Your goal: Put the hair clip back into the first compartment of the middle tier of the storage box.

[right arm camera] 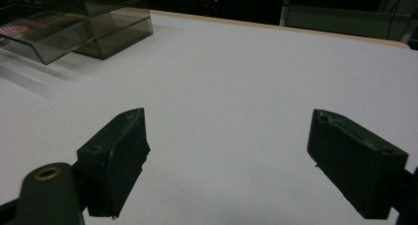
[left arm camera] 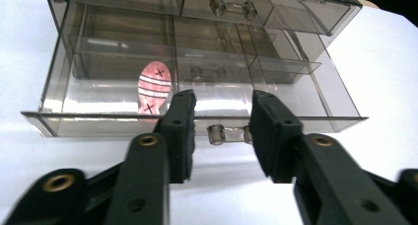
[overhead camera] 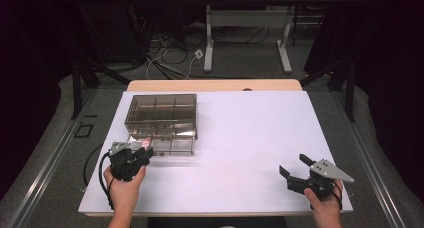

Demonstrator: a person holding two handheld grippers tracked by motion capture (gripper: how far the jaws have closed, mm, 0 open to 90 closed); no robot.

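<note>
Now, left side first: your left gripper (left arm camera: 220,131) sits at the open bottom drawer (left arm camera: 197,121) of the smoked-plastic drawer box (overhead camera: 162,115), jaws partly closed either side of the clear handle (left arm camera: 226,134), pads not visibly pressing it. Keep the handle centred and move in line with the drawer's travel, so it doesn't rack. The drawer's long axis runs across the table; its front faces you. A pink striped fish-shaped piece (left arm camera: 154,88) lies inside, left. Your right gripper (right arm camera: 226,156) hovers wide open, empty, well apart.

open tongs (right arm camera: 226,161), white table (right arm camera: 256,87), drawer box (right arm camera: 74,22)
</note>
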